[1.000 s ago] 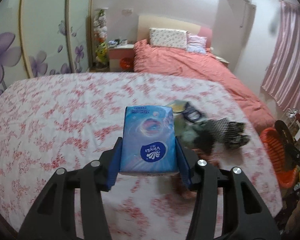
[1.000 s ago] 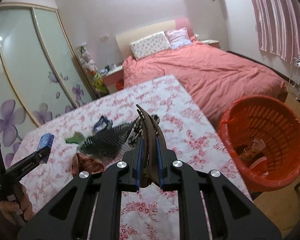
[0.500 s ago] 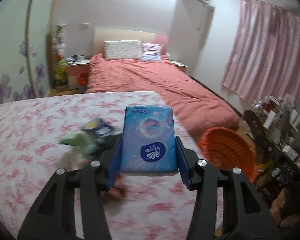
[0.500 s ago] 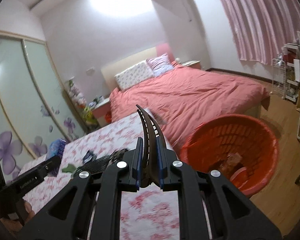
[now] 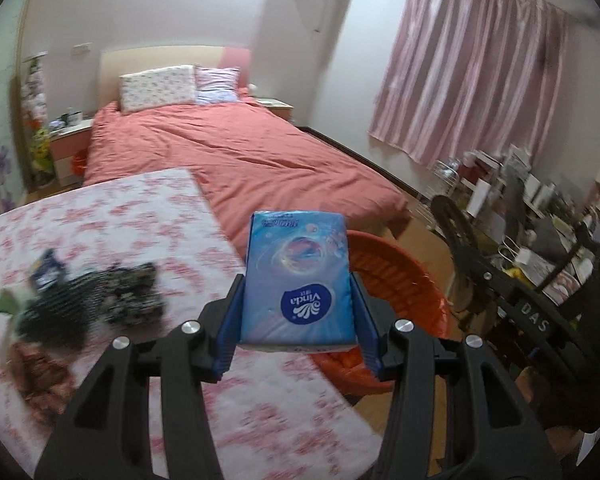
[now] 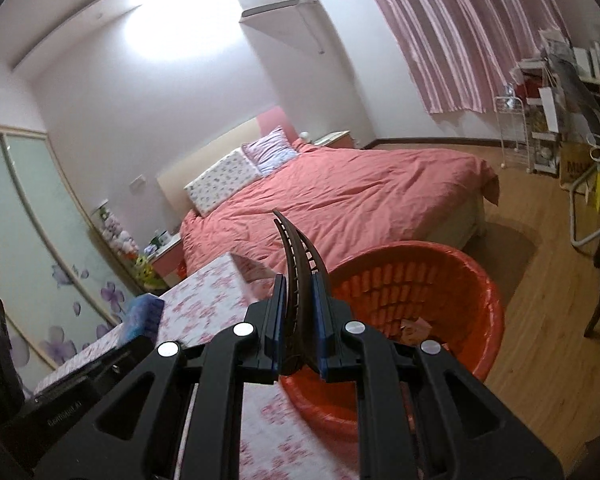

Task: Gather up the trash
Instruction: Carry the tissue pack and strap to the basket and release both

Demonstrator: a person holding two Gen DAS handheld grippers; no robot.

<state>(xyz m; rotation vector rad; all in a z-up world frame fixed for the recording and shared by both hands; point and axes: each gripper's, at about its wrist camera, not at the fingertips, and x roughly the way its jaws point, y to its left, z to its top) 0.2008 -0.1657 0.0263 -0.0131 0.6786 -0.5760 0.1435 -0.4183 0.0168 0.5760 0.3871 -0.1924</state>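
My left gripper is shut on a blue Vinda tissue pack and holds it above the table edge, in front of the orange basket. My right gripper is shut on a dark brown curved comb that sticks up between the fingers. The orange basket stands on the floor just right of it, with a few wrappers inside. The left gripper and tissue pack show at the left of the right wrist view.
The table with a pink floral cloth carries a dark patterned cloth item and other blurred scraps. A bed with a red cover lies behind. A black chair and cluttered shelves stand at the right.
Both grippers have swung right, away from the table's middle and toward the orange basket, each still holding its item. The basket now sits close in front of both.
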